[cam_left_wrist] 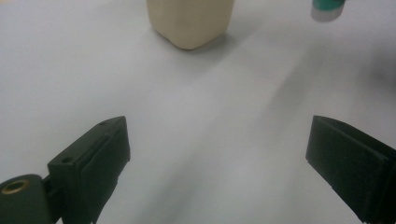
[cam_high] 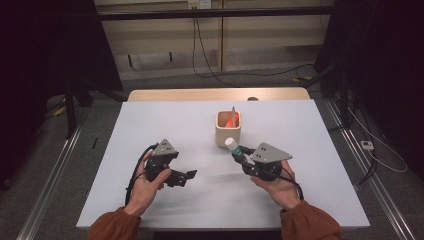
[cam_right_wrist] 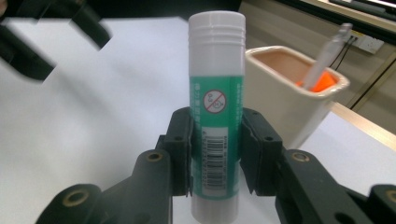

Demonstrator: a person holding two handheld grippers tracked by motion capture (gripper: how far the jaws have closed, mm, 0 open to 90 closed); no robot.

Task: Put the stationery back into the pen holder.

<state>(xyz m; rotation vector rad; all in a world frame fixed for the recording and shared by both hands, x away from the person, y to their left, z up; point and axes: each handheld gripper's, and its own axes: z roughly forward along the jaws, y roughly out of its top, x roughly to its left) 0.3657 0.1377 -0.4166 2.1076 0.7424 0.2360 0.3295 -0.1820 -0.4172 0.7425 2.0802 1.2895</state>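
A green and white glue stick [cam_right_wrist: 215, 116] is clamped between the pads of my right gripper [cam_right_wrist: 215, 154], its white cap pointing away from the hand. From above, the right gripper [cam_high: 241, 156] holds the glue stick [cam_high: 233, 147] just in front of a cream holder cup [cam_high: 228, 131]. The cup [cam_right_wrist: 289, 100] holds an orange item and a grey pen [cam_right_wrist: 327, 56]. My left gripper [cam_high: 186, 176] lies low over the white table [cam_high: 165, 125] at the left, jaws wide apart with nothing between them. In the left gripper view the cup [cam_left_wrist: 190, 21] stands ahead and the glue stick [cam_left_wrist: 328, 8] shows at top right.
The white table has a wooden strip [cam_high: 215, 94] along its far edge. Cables [cam_high: 210, 60] run over the floor behind the table. Dark stands flank both sides.
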